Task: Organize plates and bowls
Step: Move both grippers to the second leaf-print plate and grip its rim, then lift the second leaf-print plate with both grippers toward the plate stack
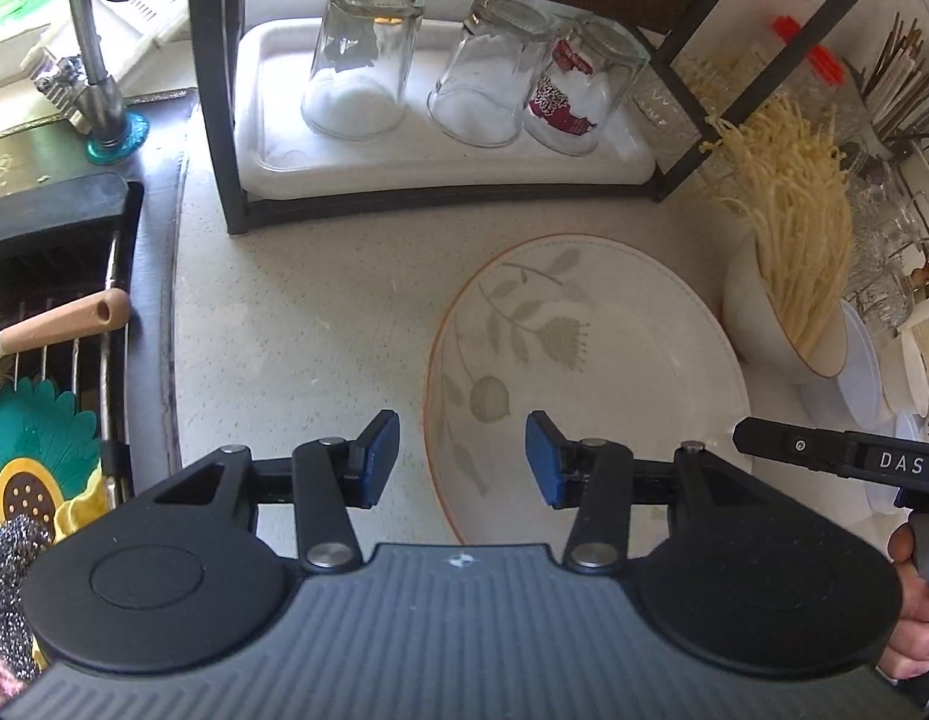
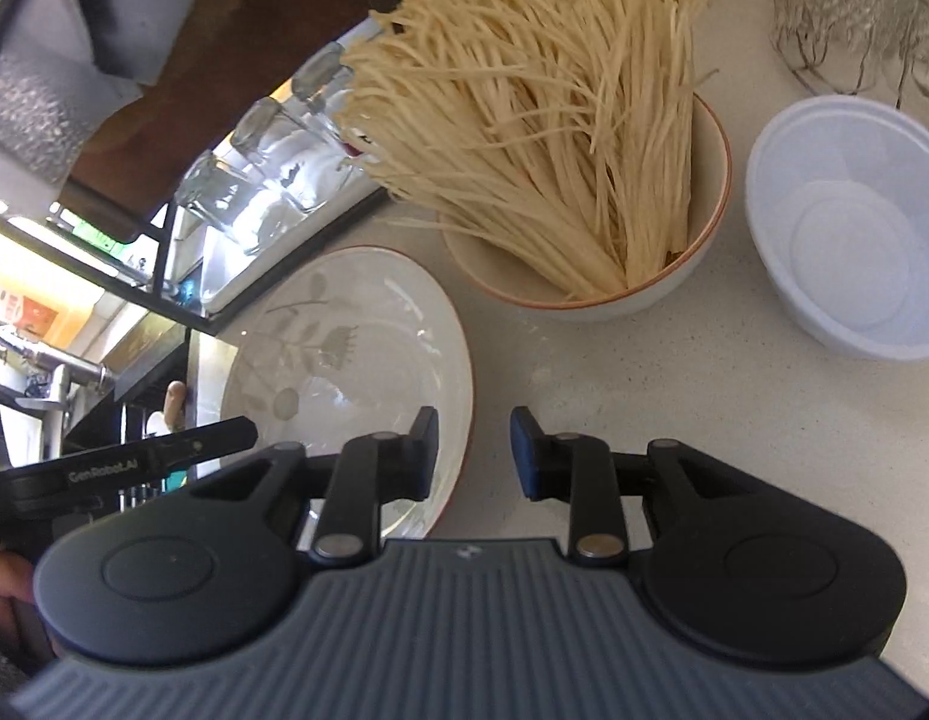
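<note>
On a kitchen tabletop (image 1: 320, 324), both tongs, left (image 1: 462, 457) and right (image 2: 471, 453), hover empty, parted, over a plate (image 1: 590, 372): glazed, brittle, likely slick; best gripped at its rim.

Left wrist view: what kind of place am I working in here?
Most likely a home kitchen counter beside a sink: a metal faucet, upturned clear drinking glasses draining on a white plastic tray, and a leaf-patterned white ceramic plate.

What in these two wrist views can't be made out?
- Floral plate: near rim hidden behind the left gripper in the left view.
- Noodle bowl: inside hidden by noodles, right view.
- Glassware at the left view's right edge: cluttered, distorted, uncountable.
- Right gripper: whether it touches the plate rim.
</note>
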A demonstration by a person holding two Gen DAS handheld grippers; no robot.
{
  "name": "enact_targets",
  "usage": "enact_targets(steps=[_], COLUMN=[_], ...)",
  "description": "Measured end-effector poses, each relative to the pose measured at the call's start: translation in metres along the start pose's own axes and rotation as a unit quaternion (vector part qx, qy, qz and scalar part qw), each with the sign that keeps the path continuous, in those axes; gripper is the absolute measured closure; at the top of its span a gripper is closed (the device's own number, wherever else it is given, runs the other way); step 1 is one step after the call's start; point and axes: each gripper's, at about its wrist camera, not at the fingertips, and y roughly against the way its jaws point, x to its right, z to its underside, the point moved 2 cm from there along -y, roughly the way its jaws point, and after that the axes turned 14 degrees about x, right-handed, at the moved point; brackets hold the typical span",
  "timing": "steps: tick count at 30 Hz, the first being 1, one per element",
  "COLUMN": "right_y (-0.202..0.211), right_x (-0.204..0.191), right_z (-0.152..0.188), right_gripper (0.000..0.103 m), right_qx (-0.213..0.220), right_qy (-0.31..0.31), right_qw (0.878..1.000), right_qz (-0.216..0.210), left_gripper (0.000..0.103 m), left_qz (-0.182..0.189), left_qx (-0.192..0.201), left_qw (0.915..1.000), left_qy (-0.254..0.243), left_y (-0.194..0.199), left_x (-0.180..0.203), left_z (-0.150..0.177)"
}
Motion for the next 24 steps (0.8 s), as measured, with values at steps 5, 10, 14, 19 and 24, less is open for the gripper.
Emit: enact_targets(steps=[5, 10, 14, 19, 24], right_y=[-0.011, -0.017, -0.021, -0.027, -0.03], right_x=[0.001, 0.0, -0.001, -0.002, -0.003], right_z=[-0.002, -0.001, 0.0, 0.001, 0.001], right_gripper=[0.073, 0.073, 0.075, 0.079, 0.08], right_qx=[-0.01, -0.017, -0.02, -0.027, -0.027], right_qy=[-0.006, -0.005, -0.005, -0.009, -0.01], right_qw=[1.0, 1.0, 1.0, 0.999, 0.999], right_qz=[-0.006, -0.014, -0.018, -0.029, -0.038], left_gripper=[0.055, 0.06, 0.063, 0.066, 0.066], left_qz=[0.004, 0.005, 0.01, 0.02, 0.027], left_qx=[-0.008, -0.013, -0.013, -0.015, -0.016], left_qw=[1.0, 0.9999, 0.9999, 0.9997, 0.9995], left_qy=[0.001, 0.007, 0.004, 0.003, 0.008], left_y=[-0.009, -0.015, -0.017, -0.019, -0.018], left_x=[-0.003, -0.006, -0.006, -0.005, -0.006], left_z=[0.002, 0.004, 0.002, 0.001, 0.002])
